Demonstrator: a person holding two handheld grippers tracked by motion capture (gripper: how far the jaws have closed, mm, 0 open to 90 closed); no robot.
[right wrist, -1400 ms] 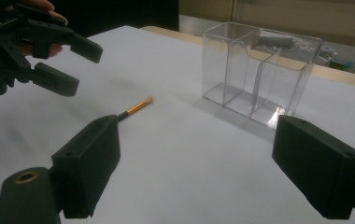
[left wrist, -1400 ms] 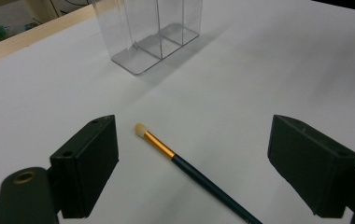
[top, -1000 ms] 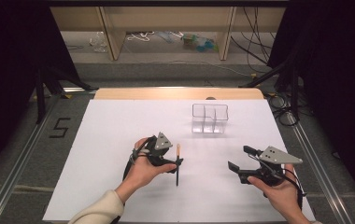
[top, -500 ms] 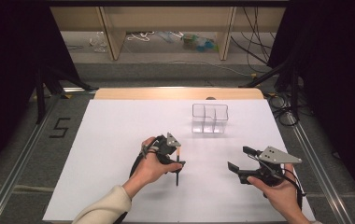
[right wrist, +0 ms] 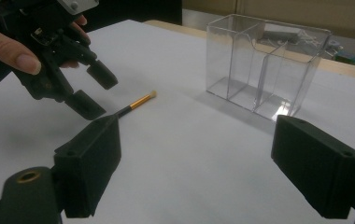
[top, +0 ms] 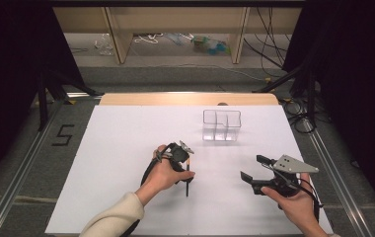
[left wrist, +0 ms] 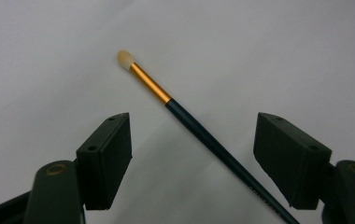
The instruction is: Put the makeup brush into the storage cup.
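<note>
The left gripper (top: 184, 159) has moved a little closer to the clear box (top: 221, 125). It now sits over the brush (top: 188, 174). Its jaws have just been closing, not yet touching it.

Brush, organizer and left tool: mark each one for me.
Brush (left wrist: 199, 127): left gripper view, on the dark handle.
Organizer (top: 222, 125): high view, on its clear front wall.
Left tool (right wrist: 91, 88): right gripper view, between its two jaw tips.

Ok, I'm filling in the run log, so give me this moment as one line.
left gripper: jaws closing either side of brush, not gripping | brush: flat on table | right gripper: open, idle | clear organizer: empty
</note>
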